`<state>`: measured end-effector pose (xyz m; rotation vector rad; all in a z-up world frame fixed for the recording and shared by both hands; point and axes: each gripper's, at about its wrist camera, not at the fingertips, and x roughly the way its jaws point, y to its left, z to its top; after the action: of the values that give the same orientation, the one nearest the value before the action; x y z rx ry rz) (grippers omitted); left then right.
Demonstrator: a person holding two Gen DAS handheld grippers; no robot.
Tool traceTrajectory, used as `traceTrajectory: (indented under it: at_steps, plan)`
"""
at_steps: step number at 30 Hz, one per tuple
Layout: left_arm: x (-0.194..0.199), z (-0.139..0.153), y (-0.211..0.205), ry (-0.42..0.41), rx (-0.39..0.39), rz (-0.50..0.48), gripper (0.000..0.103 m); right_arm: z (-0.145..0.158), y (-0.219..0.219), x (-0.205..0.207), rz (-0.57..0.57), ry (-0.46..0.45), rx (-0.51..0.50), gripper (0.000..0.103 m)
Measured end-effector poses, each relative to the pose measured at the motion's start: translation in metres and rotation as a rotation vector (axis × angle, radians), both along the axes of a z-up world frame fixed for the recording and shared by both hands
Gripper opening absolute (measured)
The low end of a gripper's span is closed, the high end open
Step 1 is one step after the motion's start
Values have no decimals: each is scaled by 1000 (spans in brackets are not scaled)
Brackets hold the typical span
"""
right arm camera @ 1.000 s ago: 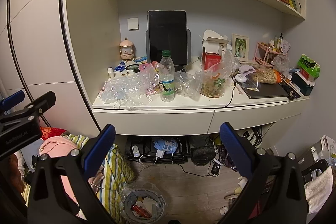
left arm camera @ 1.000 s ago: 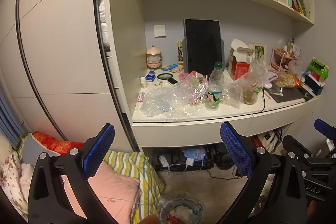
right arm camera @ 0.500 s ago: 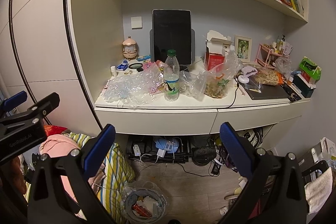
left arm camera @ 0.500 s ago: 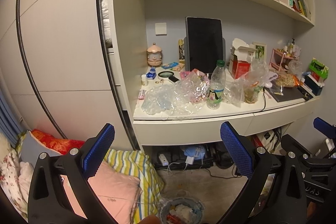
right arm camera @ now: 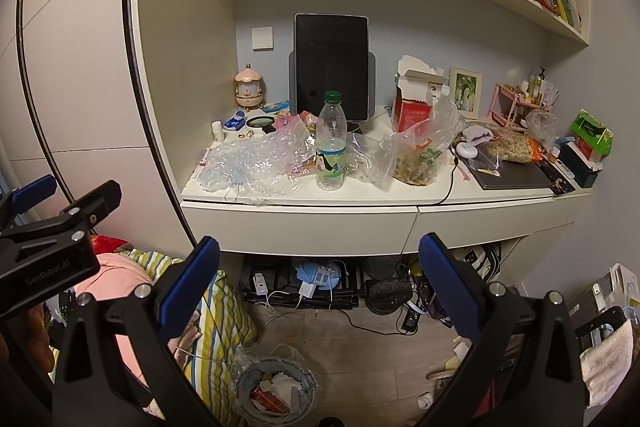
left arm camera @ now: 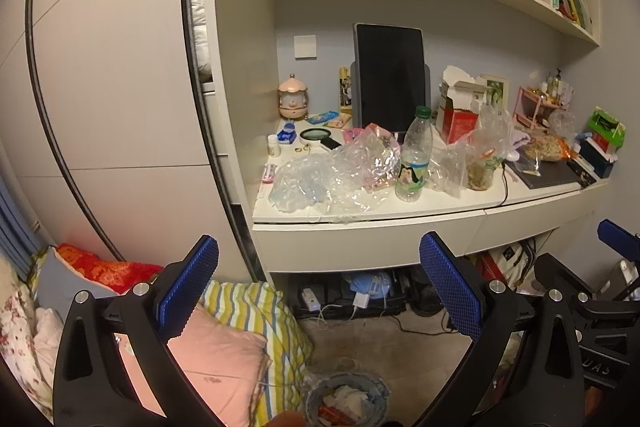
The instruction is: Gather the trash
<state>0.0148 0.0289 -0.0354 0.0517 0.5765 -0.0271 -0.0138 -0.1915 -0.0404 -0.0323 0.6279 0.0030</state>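
Note:
A white desk (left arm camera: 360, 217) (right arm camera: 304, 205) holds crumpled clear plastic wrap (left arm camera: 320, 179) (right arm camera: 248, 163), an empty plastic bottle with a green cap (left arm camera: 414, 157) (right arm camera: 331, 143), and clear bags with food scraps (left arm camera: 480, 151) (right arm camera: 420, 147). A lined waste bin (left arm camera: 344, 401) (right arm camera: 274, 387) with trash stands on the floor below. My left gripper (left arm camera: 318, 263) and right gripper (right arm camera: 318, 259) are both open and empty, held well short of the desk, side by side.
A dark tablet on a stand (right arm camera: 331, 67), a red carton (right arm camera: 412, 107), a photo frame and a laptop (right arm camera: 512, 175) sit on the desk. Crowded shelves hang above. Striped and pink bedding (left arm camera: 240, 331) lies at left. Cables and chargers (right arm camera: 320, 279) fill the space under the desk.
Both grippers have moved slightly closer to the desk and drifted; the desk items sit a little further right in both views. Both stay open and empty.

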Motion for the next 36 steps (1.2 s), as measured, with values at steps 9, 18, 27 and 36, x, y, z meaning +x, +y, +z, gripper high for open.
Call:
traceTrajectory:
  at_steps: [9,18,27,36]
  plan:
    - [2,-8,21,26,3,-3,98,-5,21,4,10,23,3,97]
    - [-3,-15,51,44,-18,-45,98,-7,45,-15,-7,28,9,97]
    - [-6,-30,61,47,-37,-202,98,6,48,-26,-80,-5,5,97]
    - [12,-31,26,-10,1,-299,98,7,26,-8,-115,-19,2,97]
